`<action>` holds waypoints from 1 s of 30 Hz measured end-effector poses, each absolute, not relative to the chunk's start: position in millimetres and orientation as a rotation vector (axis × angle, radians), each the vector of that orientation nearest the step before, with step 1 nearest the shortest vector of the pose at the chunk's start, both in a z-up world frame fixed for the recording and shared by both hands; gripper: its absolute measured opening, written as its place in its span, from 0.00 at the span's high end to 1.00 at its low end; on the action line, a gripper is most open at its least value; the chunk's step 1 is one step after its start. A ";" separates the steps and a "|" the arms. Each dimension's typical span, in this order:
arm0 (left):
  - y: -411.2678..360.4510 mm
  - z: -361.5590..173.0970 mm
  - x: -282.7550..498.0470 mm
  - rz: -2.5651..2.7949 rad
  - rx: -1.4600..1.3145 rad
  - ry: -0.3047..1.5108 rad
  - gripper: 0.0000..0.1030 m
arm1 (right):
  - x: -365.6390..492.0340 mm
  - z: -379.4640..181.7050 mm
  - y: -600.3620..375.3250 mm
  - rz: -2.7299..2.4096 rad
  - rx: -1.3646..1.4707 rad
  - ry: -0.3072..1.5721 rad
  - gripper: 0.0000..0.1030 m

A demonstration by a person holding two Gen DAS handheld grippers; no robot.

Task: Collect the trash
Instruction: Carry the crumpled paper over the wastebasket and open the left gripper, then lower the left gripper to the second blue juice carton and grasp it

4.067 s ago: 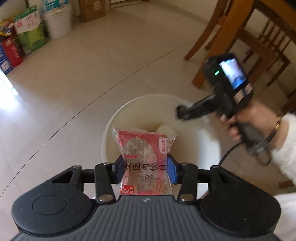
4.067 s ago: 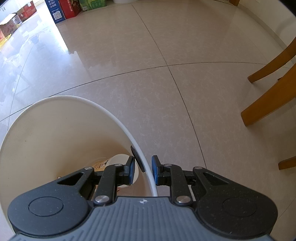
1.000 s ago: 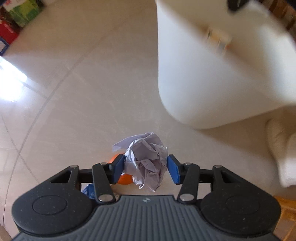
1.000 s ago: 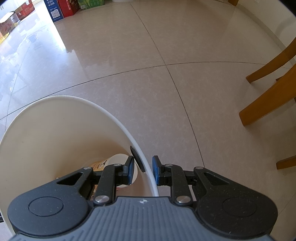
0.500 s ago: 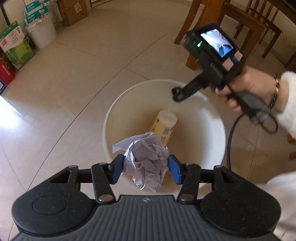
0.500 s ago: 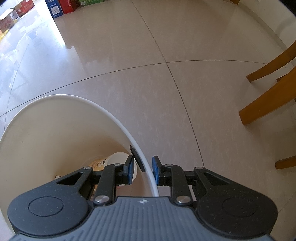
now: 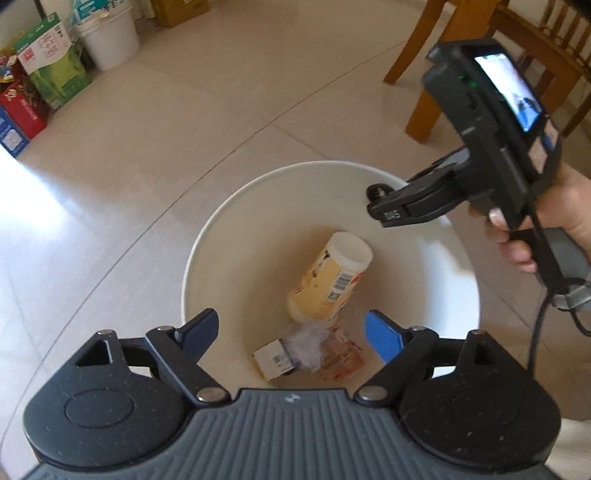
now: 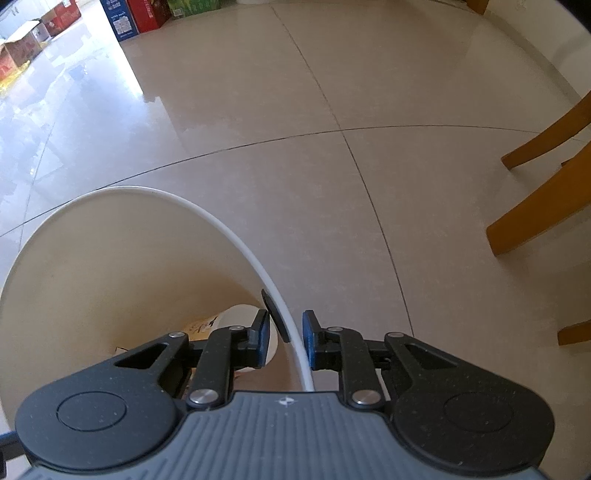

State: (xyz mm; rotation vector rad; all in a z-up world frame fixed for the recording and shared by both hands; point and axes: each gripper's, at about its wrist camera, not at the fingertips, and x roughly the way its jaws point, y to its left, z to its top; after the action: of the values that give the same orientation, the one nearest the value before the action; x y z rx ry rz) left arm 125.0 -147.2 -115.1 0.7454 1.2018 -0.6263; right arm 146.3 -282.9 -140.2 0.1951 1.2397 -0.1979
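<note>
My left gripper (image 7: 291, 325) hangs over the white bin (image 7: 207, 243), its jaws opening wide with nothing between them. The crumpled paper ball (image 7: 310, 345) lies at the bottom of the bin, beside a small barcoded box (image 7: 275, 360) and a red snack wrapper (image 7: 341, 356). A yellow cup (image 7: 330, 277) leans against the bin's inside wall. My right gripper (image 8: 286, 328) clamps the bin's rim (image 8: 155, 190), its jaws closing on it. From the left wrist the right gripper (image 7: 380, 206) shows at the far rim, held by a hand (image 7: 554, 221).
Wooden chair legs (image 7: 421, 110) stand on the tiled floor close behind the bin and to the right (image 8: 535, 221). A white bucket (image 7: 110, 37) and green cartons (image 7: 51, 59) line the far wall. Red and blue boxes (image 8: 140, 14) sit far off.
My left gripper carried the paper ball from the floor up over the bin, then opened; the ball now lies inside. The right gripper kept its hold on the rim.
</note>
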 end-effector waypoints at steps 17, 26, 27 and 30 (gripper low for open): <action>-128.2 -91.0 116.1 -0.477 0.675 1.180 0.16 | 141.7 -140.8 -285.1 -0.149 0.164 1.237 0.82; -66.7 -77.6 139.6 -0.490 0.632 1.133 0.12 | 140.9 -140.9 -278.9 -0.170 0.146 1.225 0.81; -56.5 -78.5 142.3 -0.481 0.629 1.130 0.12 | 140.9 -140.7 -277.4 -0.173 0.146 1.226 0.80; -21.2 -86.7 151.5 -0.427 0.606 1.145 0.12 | 141.7 -138.8 -275.7 -0.181 0.153 1.226 0.80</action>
State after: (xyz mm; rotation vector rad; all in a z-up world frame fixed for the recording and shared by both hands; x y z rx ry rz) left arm 151.5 -21.2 -86.7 0.6058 1.1455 -0.4270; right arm 141.7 -275.7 -138.8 0.1530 1.2263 -0.1809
